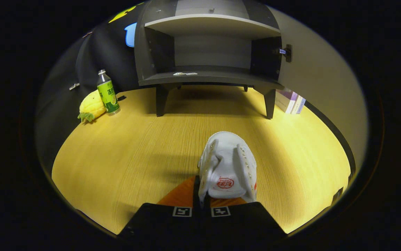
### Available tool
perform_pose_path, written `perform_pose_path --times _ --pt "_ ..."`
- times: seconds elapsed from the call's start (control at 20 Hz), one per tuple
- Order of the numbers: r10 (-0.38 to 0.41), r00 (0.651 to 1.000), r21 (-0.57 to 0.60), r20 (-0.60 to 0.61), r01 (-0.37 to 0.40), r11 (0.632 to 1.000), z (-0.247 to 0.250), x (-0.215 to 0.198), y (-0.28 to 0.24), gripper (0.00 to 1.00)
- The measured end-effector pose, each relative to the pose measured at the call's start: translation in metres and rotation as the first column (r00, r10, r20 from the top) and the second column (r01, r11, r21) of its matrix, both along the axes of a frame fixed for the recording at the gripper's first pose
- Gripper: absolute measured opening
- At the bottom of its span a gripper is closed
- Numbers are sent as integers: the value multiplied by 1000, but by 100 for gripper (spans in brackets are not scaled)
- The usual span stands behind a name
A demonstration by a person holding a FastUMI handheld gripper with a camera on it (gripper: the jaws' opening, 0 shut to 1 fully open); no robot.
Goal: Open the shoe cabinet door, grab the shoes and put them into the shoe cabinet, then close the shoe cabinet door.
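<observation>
White shoe (227,167) points toe-first toward the open, empty shoe cabinet (209,75), well short of it.

The wooden floor (123,157) carries everything. With the shoe (227,167) as the dial's centre, held between the closed fingers of the gripper (202,204), the cabinet (209,75) stands on its legs at twelve o'clock, door open. A bottle (107,92) stands upright at ten o'clock, touching a plush pineapple (91,106) lying just to its left. At two o'clock some books (291,101) stand beside the cabinet's right leg, against the wall.
</observation>
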State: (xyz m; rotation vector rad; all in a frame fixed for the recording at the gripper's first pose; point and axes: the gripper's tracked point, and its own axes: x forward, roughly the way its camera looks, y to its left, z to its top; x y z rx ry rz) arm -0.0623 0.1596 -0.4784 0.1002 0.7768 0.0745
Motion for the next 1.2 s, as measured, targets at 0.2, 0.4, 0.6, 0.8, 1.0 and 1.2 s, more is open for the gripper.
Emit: perform_pose_path --times 0.2,0.4,0.6,0.8,1.0,1.2 --pt "-6 1000 -8 16 6 1000 31 -2 -25 5" --pt "23 998 3 60 -24 1000 100 1 -39 5" --pt "46 986 29 158 -51 998 195 20 -38 5" --pt "67 961 61 270 -86 994 294 46 -31 5" --pt "79 954 100 288 -112 989 352 84 -20 5" --pt "97 942 85 322 -131 988 386 138 -14 5"
